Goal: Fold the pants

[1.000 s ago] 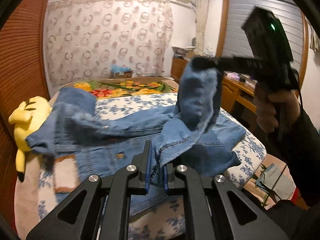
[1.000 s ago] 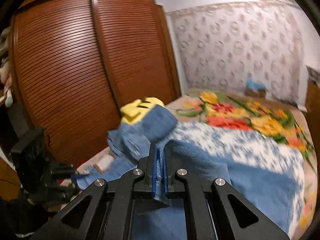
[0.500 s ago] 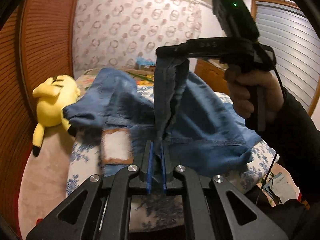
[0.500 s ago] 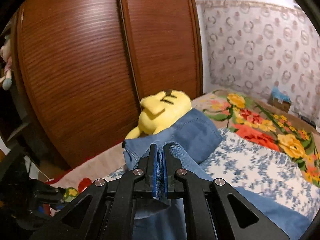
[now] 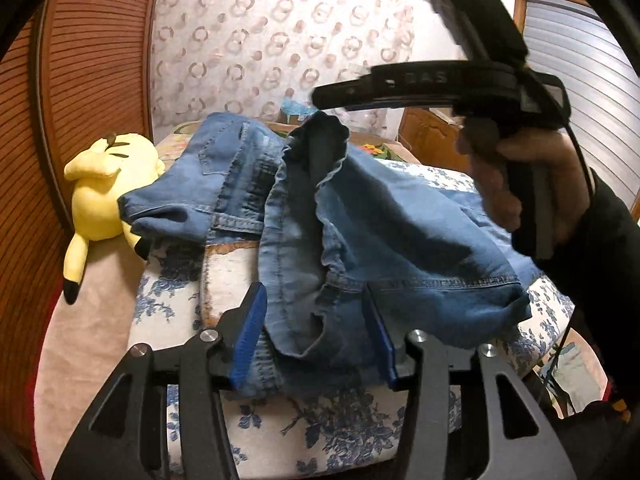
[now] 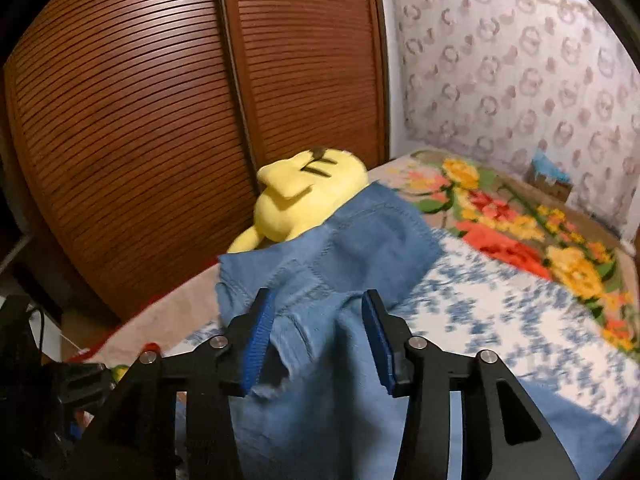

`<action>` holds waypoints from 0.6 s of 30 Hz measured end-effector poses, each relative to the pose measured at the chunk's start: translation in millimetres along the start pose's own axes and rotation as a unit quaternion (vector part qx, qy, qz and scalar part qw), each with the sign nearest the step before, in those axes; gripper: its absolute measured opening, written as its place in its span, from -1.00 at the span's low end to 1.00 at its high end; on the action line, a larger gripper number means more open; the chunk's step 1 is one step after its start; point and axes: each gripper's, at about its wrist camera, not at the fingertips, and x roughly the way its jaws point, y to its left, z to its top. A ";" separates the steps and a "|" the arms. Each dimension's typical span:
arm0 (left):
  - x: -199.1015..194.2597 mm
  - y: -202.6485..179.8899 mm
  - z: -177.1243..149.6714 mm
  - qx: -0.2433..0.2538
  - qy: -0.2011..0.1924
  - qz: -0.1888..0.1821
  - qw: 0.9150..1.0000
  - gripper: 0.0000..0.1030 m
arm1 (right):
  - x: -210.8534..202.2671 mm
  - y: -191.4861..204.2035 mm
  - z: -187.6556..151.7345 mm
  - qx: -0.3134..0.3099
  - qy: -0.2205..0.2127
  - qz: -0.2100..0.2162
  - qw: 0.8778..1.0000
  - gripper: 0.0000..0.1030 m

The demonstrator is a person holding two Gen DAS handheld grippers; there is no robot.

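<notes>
I am holding both the left gripper (image 5: 316, 332) and the right gripper (image 6: 318, 340) with jaws spread, gripping nothing. The jeans (image 5: 360, 220) are lying doubled over in 1 rumpled heap beside the yellow plush (image 5: 104, 184); I judge smoothing and further folds are remaining.

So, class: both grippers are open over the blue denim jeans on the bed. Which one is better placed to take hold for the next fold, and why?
Probably left. The left gripper has a raised fold of the blue denim jeans between its open fingers. The right gripper hovers open above the pile.
</notes>
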 end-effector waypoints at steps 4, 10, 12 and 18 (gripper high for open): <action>1.4 -10.7 0.9 0.015 -0.009 -0.014 1.000 -0.03 | -34.4 -14.1 -24.2 -0.005 -0.004 -0.034 0.999 -0.03; 29.8 -21.9 9.8 0.039 0.010 0.005 0.999 -0.10 | -75.6 -32.0 -73.2 0.011 0.009 -0.073 0.997 -0.02; 41.8 -23.1 12.6 0.043 0.022 0.014 0.999 -0.10 | -84.9 -37.1 -92.6 0.022 0.012 -0.088 0.996 -0.01; 62.4 -28.2 10.6 0.058 0.040 0.019 0.997 -0.68 | -97.5 -49.4 -142.7 0.071 0.033 -0.108 0.991 0.00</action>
